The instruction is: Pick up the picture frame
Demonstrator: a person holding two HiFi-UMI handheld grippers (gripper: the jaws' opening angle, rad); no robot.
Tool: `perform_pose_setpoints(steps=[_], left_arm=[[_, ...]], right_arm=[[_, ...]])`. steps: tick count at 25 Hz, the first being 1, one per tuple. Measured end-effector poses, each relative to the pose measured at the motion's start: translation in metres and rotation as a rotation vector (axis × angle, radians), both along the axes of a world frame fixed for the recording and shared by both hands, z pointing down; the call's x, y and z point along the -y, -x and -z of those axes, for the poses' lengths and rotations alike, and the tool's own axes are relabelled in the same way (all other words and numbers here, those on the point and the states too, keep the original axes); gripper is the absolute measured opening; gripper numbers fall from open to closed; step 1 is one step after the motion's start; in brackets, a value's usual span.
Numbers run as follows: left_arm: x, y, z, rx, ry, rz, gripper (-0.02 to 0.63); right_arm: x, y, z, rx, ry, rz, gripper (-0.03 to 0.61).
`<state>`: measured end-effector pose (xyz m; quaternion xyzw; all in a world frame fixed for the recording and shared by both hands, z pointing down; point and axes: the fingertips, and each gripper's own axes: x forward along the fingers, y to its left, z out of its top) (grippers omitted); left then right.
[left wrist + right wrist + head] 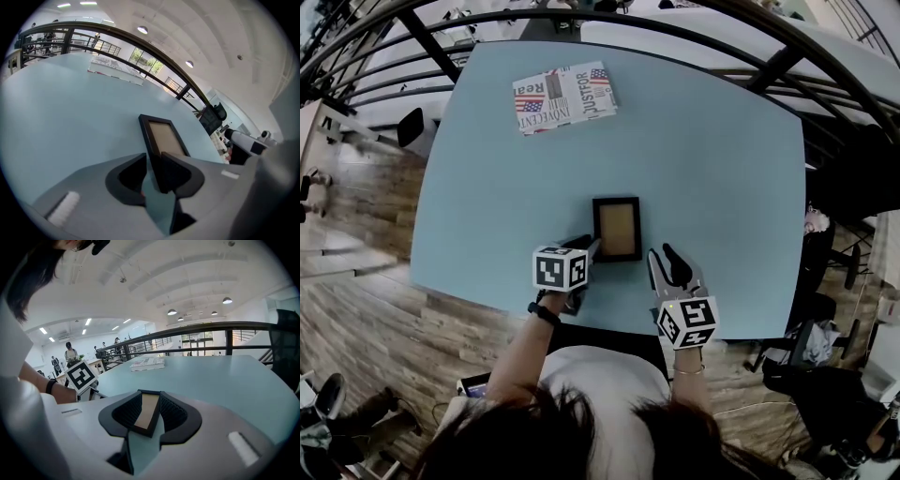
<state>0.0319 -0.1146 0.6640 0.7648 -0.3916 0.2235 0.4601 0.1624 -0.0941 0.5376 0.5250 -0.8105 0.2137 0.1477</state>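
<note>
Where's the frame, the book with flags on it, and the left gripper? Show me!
Frame (617, 228), head view, on its tan middle.
Book (565, 97), head view, on its printed cover.
Left gripper (153, 155), left gripper view, midway between its jaw tips.

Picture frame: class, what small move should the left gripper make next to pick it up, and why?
Probably close the left gripper on the picture frame: its jaws stand apart with the frame's near edge between them, while the frame lies flat on the table, not yet gripped.
</note>
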Motion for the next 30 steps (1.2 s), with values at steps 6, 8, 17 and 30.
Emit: perform_pose_setpoints(steps=[6, 8, 17, 30], left_arm=[[-0.001, 0.003, -0.003, -0.03, 0.04, 0.016, 0.153], [0.0, 0.003, -0.004, -0.038, 0.049, 0.021, 0.151], [0.0, 0.004, -0.004, -0.063, 0.078, 0.038, 0.146], [-0.001, 0.003, -0.005, -0.054, 0.071, 0.035, 0.146]], right_arm=[[0.001, 0.002, -0.012, 0.003, 0.033, 0.002, 0.093], [0.001, 0.001, -0.019, 0.007, 0.054, 0.002, 0.094], [-0.002, 0.011, -0.069, 0.048, 0.227, 0.043, 0.126], [0.0, 0.024, -0.113, 0.1, 0.423, 0.069, 0.169]])
